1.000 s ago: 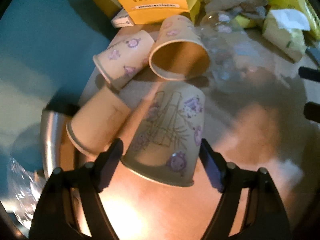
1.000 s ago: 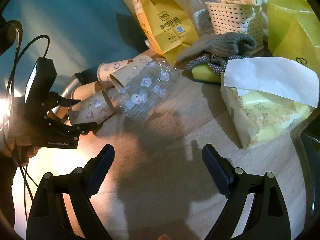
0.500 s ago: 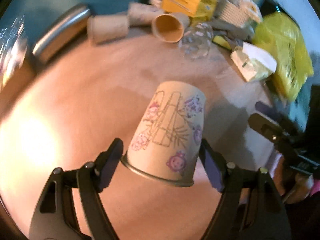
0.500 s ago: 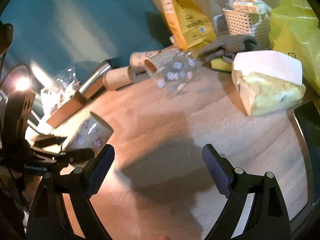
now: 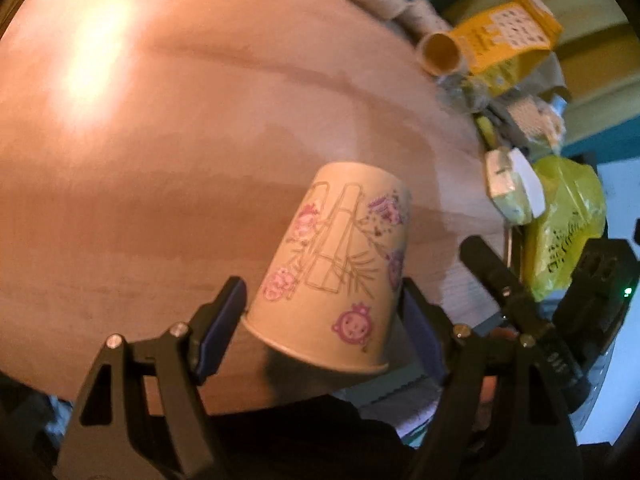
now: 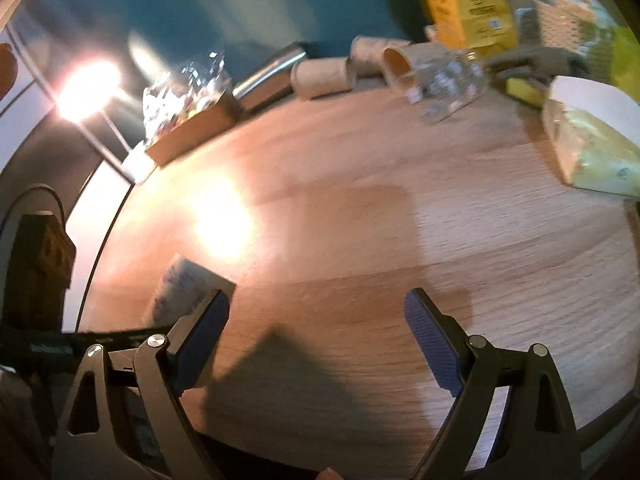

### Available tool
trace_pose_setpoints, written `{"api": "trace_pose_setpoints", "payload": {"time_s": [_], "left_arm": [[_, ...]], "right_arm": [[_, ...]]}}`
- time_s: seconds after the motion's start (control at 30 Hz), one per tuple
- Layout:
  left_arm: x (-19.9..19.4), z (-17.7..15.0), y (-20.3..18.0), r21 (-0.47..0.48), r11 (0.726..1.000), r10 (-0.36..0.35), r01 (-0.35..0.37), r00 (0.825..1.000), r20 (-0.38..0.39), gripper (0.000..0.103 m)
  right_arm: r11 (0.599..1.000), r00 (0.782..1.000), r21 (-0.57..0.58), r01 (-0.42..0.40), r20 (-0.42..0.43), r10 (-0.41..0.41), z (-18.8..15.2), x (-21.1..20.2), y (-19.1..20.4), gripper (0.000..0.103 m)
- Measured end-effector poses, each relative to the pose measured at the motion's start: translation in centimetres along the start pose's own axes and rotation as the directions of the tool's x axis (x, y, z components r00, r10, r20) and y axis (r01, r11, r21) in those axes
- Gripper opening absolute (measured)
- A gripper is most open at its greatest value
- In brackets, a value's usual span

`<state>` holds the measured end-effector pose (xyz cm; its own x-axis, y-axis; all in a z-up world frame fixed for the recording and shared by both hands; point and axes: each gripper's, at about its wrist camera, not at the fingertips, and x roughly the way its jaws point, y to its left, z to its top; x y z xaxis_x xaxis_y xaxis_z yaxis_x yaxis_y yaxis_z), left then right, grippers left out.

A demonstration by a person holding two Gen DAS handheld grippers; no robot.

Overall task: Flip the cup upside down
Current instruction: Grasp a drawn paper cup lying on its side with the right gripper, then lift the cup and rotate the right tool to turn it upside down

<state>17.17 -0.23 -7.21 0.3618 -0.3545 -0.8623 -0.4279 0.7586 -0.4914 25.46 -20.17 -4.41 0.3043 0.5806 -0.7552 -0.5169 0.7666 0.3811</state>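
Observation:
My left gripper (image 5: 320, 312) is shut on a beige paper cup (image 5: 340, 264) printed with pink cartoon faces. The cup's rim is toward the camera and its base points away, tilted over the wooden table (image 5: 160, 140) near the front edge. In the right wrist view the same cup (image 6: 184, 284) shows blurred at the lower left, beside my right gripper's left finger. My right gripper (image 6: 316, 332) is open and empty above the table's front part. It also shows at the right of the left wrist view (image 5: 520, 292).
Several paper cups (image 6: 320, 76) lie on their sides at the table's back, beside a clear glass (image 6: 452, 80). A yellow paper bag (image 6: 468, 4), a white basket (image 6: 560, 16), a tissue pack (image 6: 592, 140), a metal cylinder (image 6: 268, 76) and a cardboard box (image 6: 192, 128) stand around them.
My left gripper has carried the cup away from the cup pile toward the table's front edge and turned it. The right gripper has drawn back and stayed open.

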Motion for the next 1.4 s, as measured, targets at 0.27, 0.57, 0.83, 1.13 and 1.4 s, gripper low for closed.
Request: {"api": "trace_pose_setpoints", "payload": {"time_s": [0.27,0.57,0.83,1.13,1.4], "left_arm": [[-1.1,0.1,1.8,0.020,1.000,-0.002,0.002,1.000,0.028,0.078],[-1.4,0.8,3.0,0.071,0.997,-0.024,0.023,1.000,0.020,0.079],[-3.3,0.8,2.8,0.157,0.987,-0.034,0.023,0.997,0.067,0.091],[-4.8,0.1,5.2,0.168,0.984,-0.067,0.050,0.993,0.097,0.091],[-5.3,-0.1,6.3,0.190,0.978,-0.104,0.084,0.990,0.097,0.091]], "right_arm": [[0.999,0.997,-0.019,-0.038,-0.068,0.037,0.4,1.6,2.6,0.091],[0.995,0.984,0.072,-0.070,-0.159,0.081,0.8,4.0,3.9,0.091],[0.991,0.975,0.102,-0.082,-0.196,0.101,1.5,4.8,5.1,0.091],[0.996,0.965,0.084,0.015,-0.261,0.008,0.9,6.6,6.8,0.079],[0.995,0.950,0.028,0.099,-0.299,-0.086,0.5,7.1,7.9,0.065]]}}
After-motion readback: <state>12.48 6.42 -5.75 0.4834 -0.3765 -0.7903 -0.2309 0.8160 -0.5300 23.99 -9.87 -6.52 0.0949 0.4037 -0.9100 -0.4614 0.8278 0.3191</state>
